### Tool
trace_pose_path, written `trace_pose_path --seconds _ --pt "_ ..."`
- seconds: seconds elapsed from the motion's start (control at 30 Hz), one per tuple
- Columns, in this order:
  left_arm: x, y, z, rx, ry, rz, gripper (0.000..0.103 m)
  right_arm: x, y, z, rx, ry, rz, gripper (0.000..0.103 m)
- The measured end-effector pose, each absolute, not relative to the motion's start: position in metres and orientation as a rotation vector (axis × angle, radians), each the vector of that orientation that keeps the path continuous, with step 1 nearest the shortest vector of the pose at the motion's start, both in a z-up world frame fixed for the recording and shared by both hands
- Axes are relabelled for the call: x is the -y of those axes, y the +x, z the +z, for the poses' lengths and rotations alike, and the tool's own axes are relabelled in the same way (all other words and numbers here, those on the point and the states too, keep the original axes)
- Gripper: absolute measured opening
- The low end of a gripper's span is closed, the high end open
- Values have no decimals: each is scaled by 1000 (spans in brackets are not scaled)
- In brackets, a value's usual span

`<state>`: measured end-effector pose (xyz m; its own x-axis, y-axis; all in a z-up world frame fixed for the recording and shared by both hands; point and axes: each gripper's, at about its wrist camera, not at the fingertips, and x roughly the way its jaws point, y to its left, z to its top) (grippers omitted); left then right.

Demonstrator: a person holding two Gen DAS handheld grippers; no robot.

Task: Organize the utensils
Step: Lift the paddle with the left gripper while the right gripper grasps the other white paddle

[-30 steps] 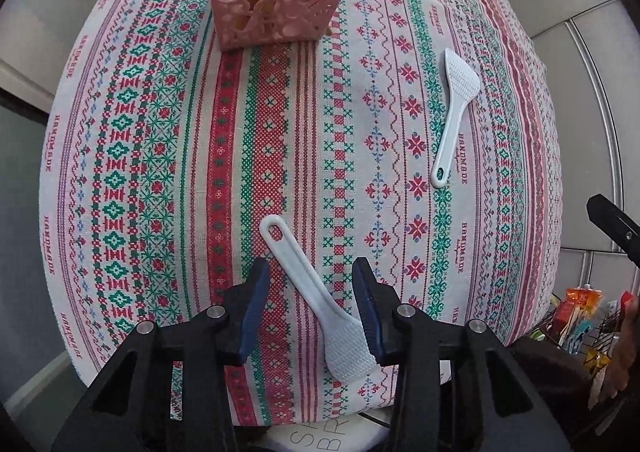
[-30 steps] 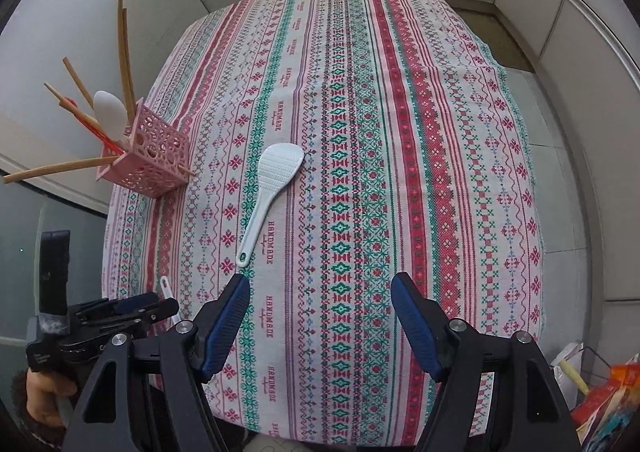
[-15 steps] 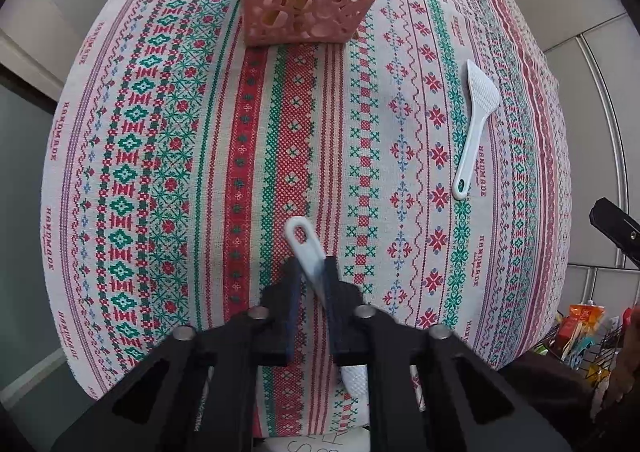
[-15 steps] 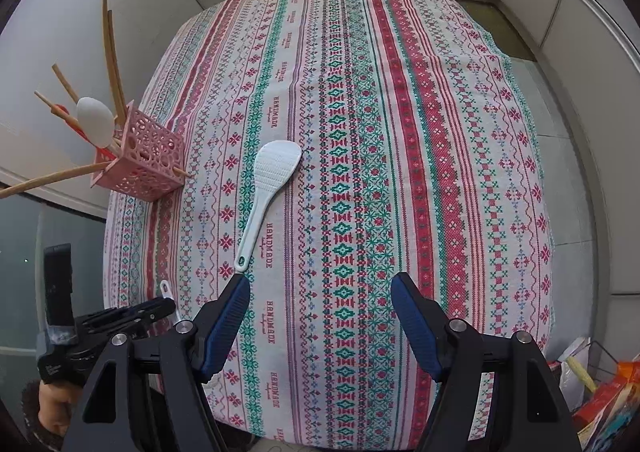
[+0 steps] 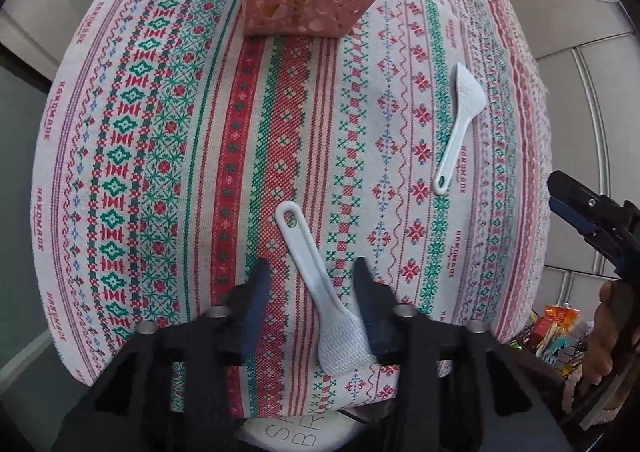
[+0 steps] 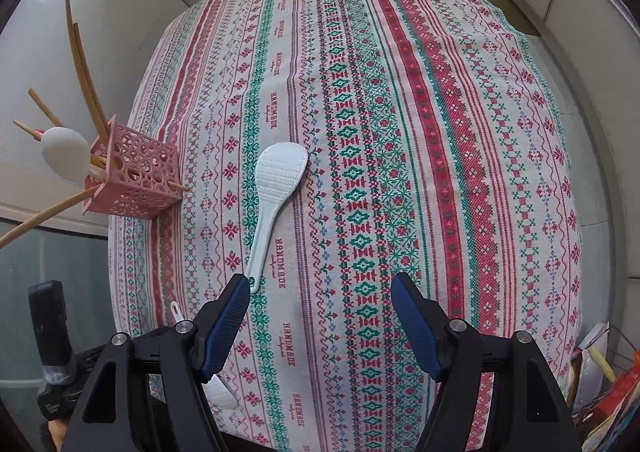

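The worktop (image 5: 132, 155) is covered by a patterned cloth and carries everything in the scene. At its far left edge stands the pink holder (image 6: 132, 175), a pierced box already stuffed with wooden sticks and one white spoon leaning out at angles; it looks like the place where loose utensils are meant to end up, which is why it sits upright within reach of both hands. Two white rice paddles lie flat on the cloth, not yet collected. The far paddle (image 6: 276, 195) lies right of the holder, bowl away, handle pointing back toward the right tongs (image 6: 320, 328), which hover spread wide with nothing between them; the handle tip sits just beyond their left finger. The near paddle (image 5: 320, 284) rests at the near edge, bowl toward the camera, handle aimed at the holder. The left tongs (image 5: 310, 292) stand spread on either side of its neck, holding nothing, placed, I judge, to pinch it there
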<state>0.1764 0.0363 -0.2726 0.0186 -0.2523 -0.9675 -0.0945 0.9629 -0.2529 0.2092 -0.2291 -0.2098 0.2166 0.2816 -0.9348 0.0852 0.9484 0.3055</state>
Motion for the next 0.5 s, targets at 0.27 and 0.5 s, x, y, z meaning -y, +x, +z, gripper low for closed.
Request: trace_pose_path --seconds 0.27,0.5 --pt "2 160 -274 -1512 -83 -54 34 230 202 -215 -1367 296 141 74" --pt "16 154 -271 -1502 -102 -86 18 239 196 -215 -1366 296 132 74"
